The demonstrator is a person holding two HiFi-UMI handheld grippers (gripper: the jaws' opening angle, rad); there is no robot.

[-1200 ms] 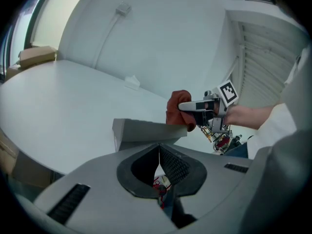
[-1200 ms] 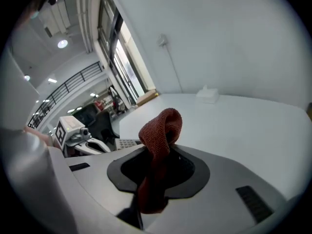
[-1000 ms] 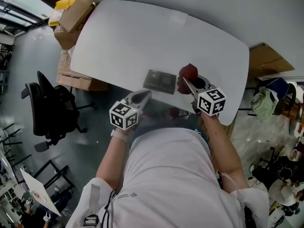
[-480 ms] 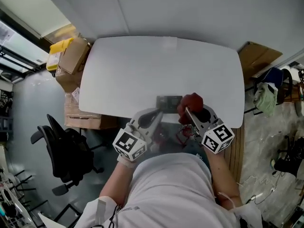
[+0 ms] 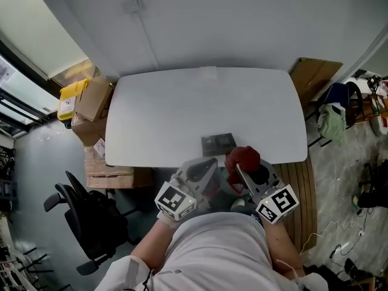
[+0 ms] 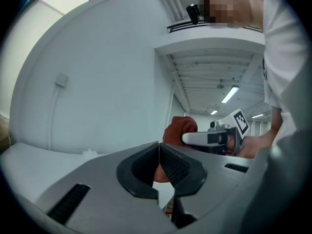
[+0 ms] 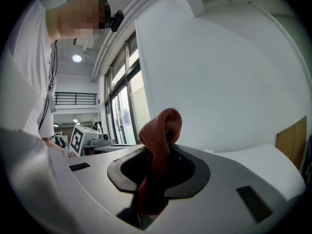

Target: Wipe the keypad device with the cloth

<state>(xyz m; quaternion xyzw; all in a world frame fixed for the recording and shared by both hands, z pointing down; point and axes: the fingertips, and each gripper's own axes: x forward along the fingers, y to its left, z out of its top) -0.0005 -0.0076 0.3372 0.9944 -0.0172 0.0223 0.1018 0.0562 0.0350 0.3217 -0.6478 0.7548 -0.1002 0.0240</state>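
A: What is seen at the largest scale?

B: A white counter (image 5: 182,114) with rounded corners is set against a pale grey wall, with grey floor around it. A black office chair (image 5: 91,223) stands on the floor to the left. Cardboard boxes (image 5: 94,102) are stacked by the counter's left end.

A: How are the two tools held?

B: The left gripper (image 5: 209,164) is held at the counter's near edge, its jaws closed together with nothing between them. The right gripper (image 5: 239,167) is clamped on the cloth (image 5: 242,158). A cube of black-and-white square markers is carried on each.

A: And the task's things?

B: The keypad device (image 5: 218,143) is a flat, dark grey rectangle. It lies on the counter near the front edge, just beyond both grippers, and its keys are too small to be read. The cloth is dark red with a coarse woven texture. It is folded into a loop above the right gripper's jaws, just beside the device's near right corner. Whether the two touch cannot be told.
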